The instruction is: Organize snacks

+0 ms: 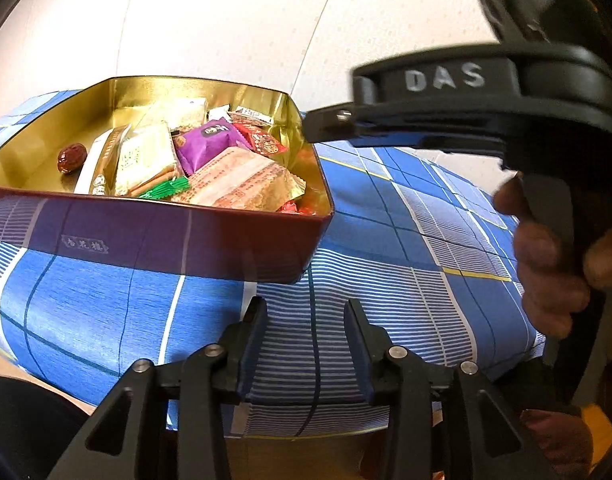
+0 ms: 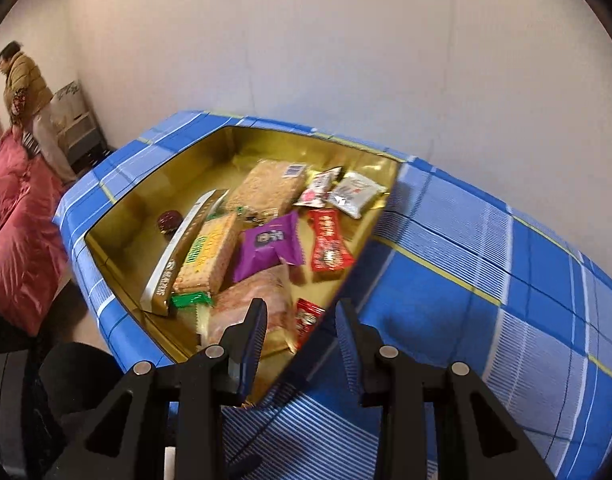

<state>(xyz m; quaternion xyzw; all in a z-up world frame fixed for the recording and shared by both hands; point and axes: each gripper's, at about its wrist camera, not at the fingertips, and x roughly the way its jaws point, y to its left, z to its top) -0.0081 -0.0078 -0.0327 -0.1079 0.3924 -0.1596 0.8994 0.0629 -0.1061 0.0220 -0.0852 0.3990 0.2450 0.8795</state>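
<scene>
Now snacks (image 2: pixel 268 242) fill tin (image 1: pixel 178 240).

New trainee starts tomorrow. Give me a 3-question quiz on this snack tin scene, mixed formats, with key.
1. True or false: the purple packet lies inside the gold-lined tin.
2. Multiple choice: what is between the fingers of the left gripper? A) a red sachet B) nothing, only the blue checked cloth behind C) the tin's rim
3. Fill in: the small dark red fruit lies on the tin's bare floor, ____ from the pile of packets.

Key: 1 true; 2 B; 3 apart
</scene>
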